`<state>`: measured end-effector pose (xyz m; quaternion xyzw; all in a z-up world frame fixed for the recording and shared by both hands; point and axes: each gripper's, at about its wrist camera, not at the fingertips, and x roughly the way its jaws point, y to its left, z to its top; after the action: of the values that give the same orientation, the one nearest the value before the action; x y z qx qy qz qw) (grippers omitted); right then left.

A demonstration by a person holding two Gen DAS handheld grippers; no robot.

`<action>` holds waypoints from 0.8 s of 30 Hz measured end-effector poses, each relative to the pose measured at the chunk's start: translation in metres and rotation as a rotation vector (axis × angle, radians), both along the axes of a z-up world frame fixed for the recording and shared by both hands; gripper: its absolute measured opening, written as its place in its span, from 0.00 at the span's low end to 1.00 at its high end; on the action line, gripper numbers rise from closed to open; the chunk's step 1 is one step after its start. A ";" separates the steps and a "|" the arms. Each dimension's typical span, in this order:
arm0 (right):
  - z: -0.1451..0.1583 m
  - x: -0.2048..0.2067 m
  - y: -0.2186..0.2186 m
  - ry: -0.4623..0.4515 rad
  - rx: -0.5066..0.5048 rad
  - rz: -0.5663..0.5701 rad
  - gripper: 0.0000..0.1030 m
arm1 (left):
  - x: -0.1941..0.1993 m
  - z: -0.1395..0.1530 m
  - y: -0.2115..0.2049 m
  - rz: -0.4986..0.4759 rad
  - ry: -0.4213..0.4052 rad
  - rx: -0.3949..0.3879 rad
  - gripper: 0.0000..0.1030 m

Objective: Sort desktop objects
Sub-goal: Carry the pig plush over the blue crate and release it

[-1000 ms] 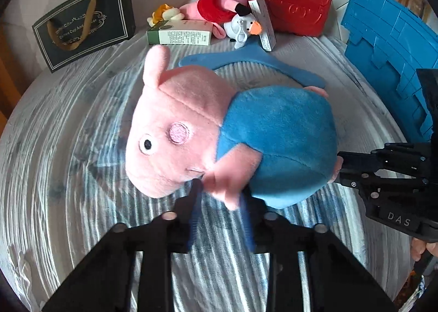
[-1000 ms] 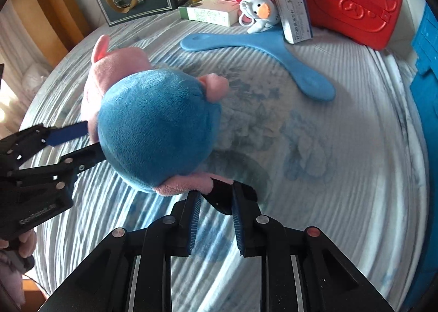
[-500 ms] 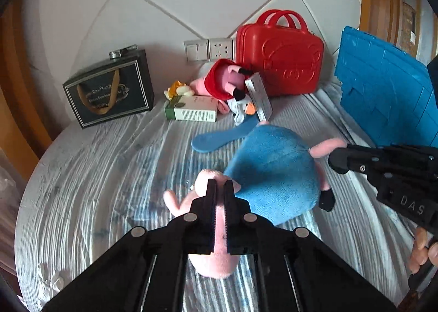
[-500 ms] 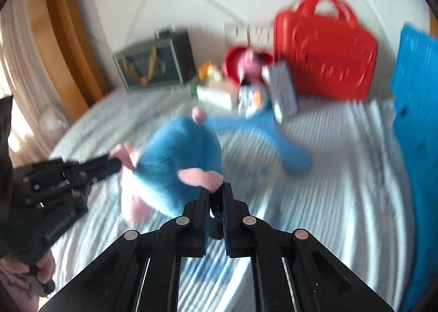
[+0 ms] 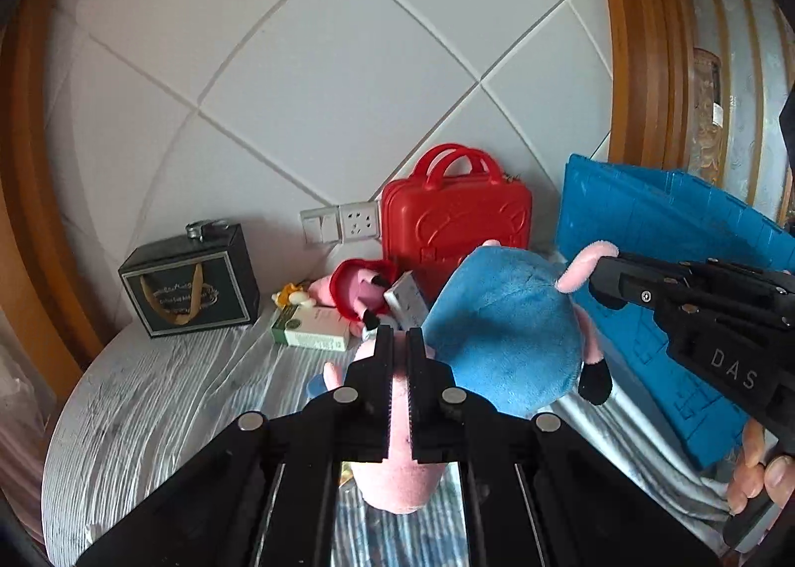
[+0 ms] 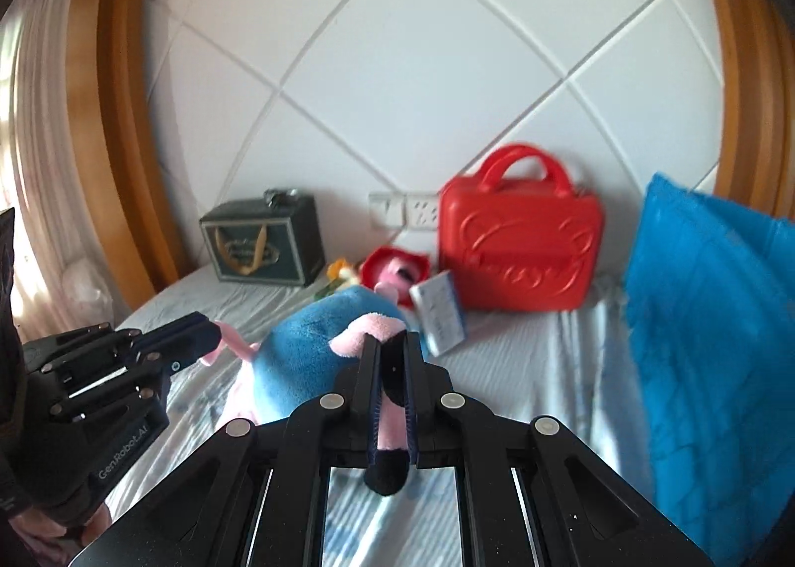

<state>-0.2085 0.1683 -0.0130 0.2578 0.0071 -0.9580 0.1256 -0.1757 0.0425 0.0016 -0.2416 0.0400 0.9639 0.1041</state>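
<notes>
Carrying the plush pig (image 5: 502,333) between both tools looks like the step in hand; the left gripper (image 5: 400,348) is pinched tight on a pink limb of the toy, and the right gripper (image 6: 392,353) is pinched tight on a pink leg with a black foot hanging below its fingers; the toy hangs above the middle of the striped tabletop (image 5: 164,398), its blue body turned toward the back edge, and whether any part of it touches the cloth cannot be told. To do this well, I would keep the two tools level and moving together, so neither thin limb slips out or takes all the weight; soft limbs stretch, so a slow, even carry seems safer than a swing. Along the back edge stand the dark gift bag (image 5: 191,283), the green box (image 5: 313,331), a second plush in red (image 5: 360,286) and the red case (image 5: 454,231); the blue crate (image 5: 661,239) leans at the right edge; setting the pig down beside the other plush seems the likely sorting choice, though that is a guess. Hidden or unclear: the pig's head sits mostly behind the left tool's fingers; the right wrist view is blurred, so small things by the case are hard to read; the blue flat piece under the toy is nearly all covered.
</notes>
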 end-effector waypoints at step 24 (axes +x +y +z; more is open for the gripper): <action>0.212 0.032 0.341 0.221 0.153 -0.409 0.08 | -0.032 0.190 0.379 -0.297 0.173 0.043 0.05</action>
<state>-0.1770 0.5092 0.1994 0.1565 0.0411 -0.9825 -0.0926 -0.2075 0.4219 0.1917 -0.1470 0.0636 0.9557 0.2469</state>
